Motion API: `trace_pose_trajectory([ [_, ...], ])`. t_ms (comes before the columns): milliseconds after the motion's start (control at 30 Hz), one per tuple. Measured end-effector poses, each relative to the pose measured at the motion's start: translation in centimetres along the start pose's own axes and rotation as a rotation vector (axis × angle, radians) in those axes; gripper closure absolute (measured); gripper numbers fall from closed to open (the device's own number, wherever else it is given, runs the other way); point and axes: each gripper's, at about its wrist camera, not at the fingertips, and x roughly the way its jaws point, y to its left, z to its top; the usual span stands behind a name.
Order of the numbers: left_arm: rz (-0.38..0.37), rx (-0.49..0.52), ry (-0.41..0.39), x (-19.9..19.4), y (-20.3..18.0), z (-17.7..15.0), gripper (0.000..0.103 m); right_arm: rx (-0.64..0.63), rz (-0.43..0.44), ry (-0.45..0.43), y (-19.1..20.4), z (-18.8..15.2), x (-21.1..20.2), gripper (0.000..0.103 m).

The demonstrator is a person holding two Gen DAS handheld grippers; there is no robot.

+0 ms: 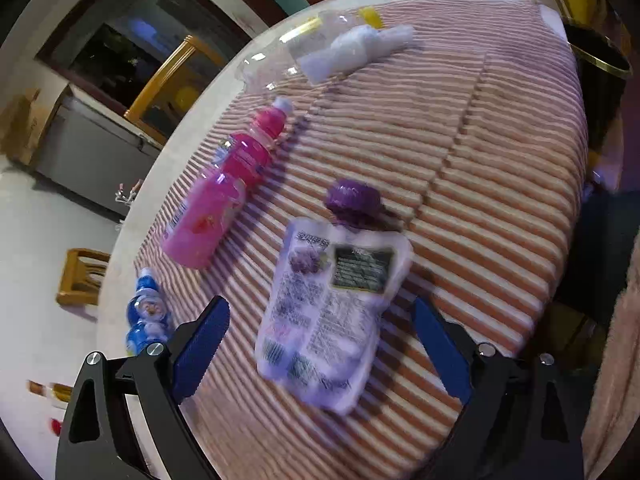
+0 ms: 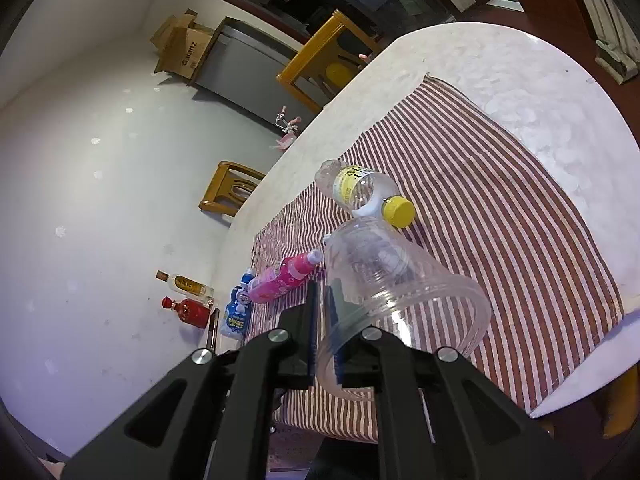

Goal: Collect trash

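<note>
Pouch (image 1: 336, 312) print blurred, unreadable to me; left gripper (image 1: 322, 334) spread above it; right gripper (image 2: 322, 316) pinching clear cup (image 2: 396, 292) wall.

pale floor (image 2: 100, 200), wooden chairs (image 2: 232, 194), cardboard box (image 2: 182, 50) beside grey cabinet (image 2: 244, 76)
</note>
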Motion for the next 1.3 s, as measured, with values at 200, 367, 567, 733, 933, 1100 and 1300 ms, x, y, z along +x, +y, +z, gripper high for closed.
trace_pose_trajectory([
  [200, -0.166, -0.115, 0.041, 2.5, 3.8, 0.8, 0.042, 0.006, 0.000, -0.009, -0.2, 0.0, -0.2, 0.095],
  [367, -0.349, -0.383, 0.006, 3.4, 7.9, 0.4, 0.070, 0.015, 0.005, -0.001, -0.5, -0.2, 0.0, 0.094],
  [567, -0.396, -0.617, -0.066, 2.6, 11.2, -0.1, 0.090, 0.019, 0.008, 0.002, -0.9, -0.2, 0.0, 0.094],
  [733, -0.406, -0.756, -0.109, 1.3, 12.4, -0.9, 0.093, 0.017, 0.011, 0.016, -0.7, -0.5, 0.3, 0.094],
  [933, -0.444, -0.752, -0.195, -1.6, 11.9, 1.3, 0.093, 0.018, 0.007, 0.024, -0.8, -0.6, 0.8, 0.094],
  [1100, -0.510, -0.704, -0.268, -3.2, 10.0, 5.0, 0.093, 0.040, -0.003, -0.002, -2.2, -0.4, -0.7, 0.094],
  [1300, -0.615, -0.570, -0.341, -3.8, 5.4, 12.4, 0.093, 0.110, -0.128, -0.203, -7.2, -0.1, -11.2, 0.095],
])
